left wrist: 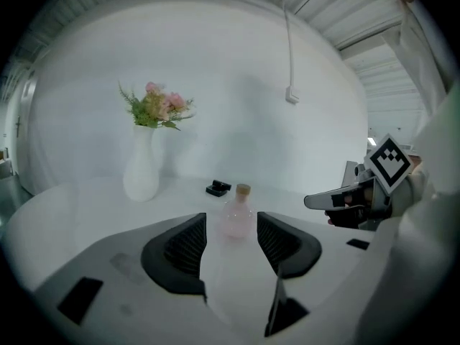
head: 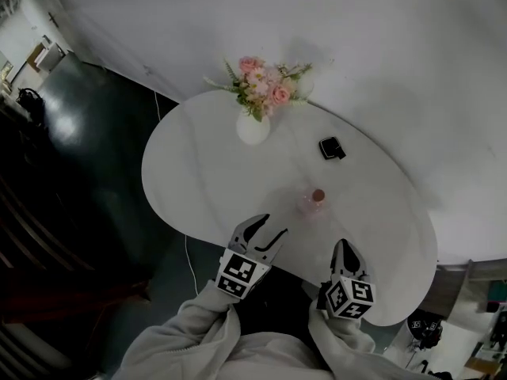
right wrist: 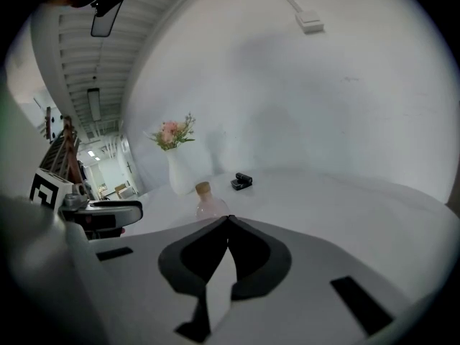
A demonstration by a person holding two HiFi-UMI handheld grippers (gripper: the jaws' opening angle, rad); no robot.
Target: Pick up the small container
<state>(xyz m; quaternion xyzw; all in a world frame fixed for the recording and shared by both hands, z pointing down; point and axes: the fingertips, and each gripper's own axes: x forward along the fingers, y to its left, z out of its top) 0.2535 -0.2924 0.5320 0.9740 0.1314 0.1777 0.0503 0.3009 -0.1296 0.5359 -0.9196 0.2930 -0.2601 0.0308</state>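
Left gripper (head: 272, 226) stands wide and empty, aimed to straddle the small container (head: 310, 203); right gripper (head: 346, 249) (closed, empty) idles.

One vase (head: 253, 127), one bottle (head: 311, 203), one black box (head: 331, 147) perhaps, two tools (head: 272, 228) (head: 346, 245)

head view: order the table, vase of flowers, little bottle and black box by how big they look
1. table
2. vase of flowers
3. little bottle and black box: these look about alike, so no ranking between them
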